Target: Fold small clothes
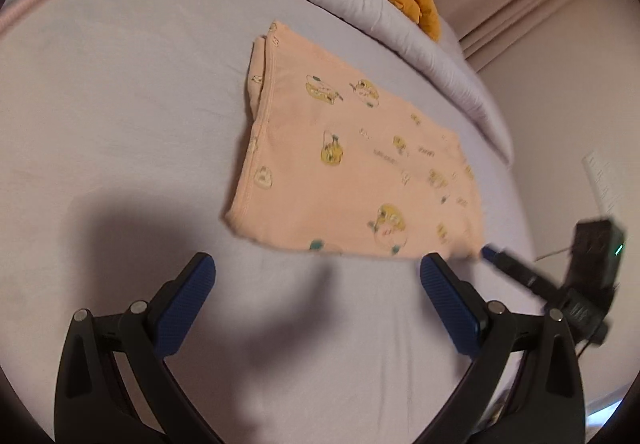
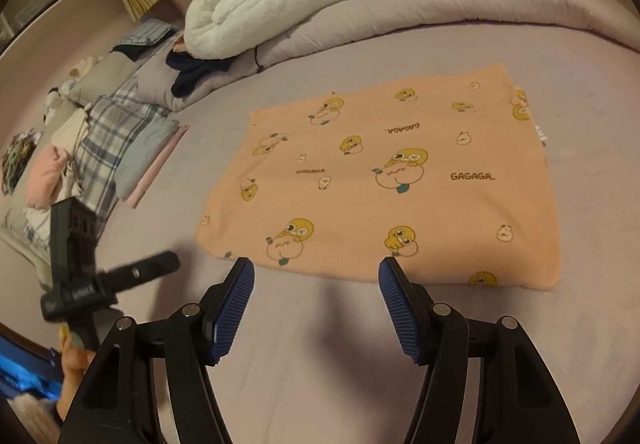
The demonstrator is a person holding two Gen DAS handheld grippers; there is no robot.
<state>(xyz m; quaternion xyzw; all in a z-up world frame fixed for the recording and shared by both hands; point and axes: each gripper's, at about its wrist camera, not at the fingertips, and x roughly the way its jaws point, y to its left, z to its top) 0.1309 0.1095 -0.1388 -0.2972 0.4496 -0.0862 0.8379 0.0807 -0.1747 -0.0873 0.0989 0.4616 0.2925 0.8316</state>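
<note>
Peach printed garment (image 2: 380, 179) flat on lilac sheet (image 2: 580, 83), long axis crosswise, both grippers' (image 1: 316, 276) (image 2: 316, 276) jaws wide, empty.

A bed with a smooth lilac sheet (image 2: 360, 344) carries everything here. Near its middle lies a peach garment (image 2: 400, 179), folded flat into a rough rectangle and printed with yellow cartoon ducks. Beyond the garment a rumpled lilac quilt (image 2: 440, 11) runs along the far side of the bed. To the garment's left, well apart from it, sits a row of folded clothes (image 2: 120, 147), a plaid piece among them, with a pink one at the near edge.
</note>
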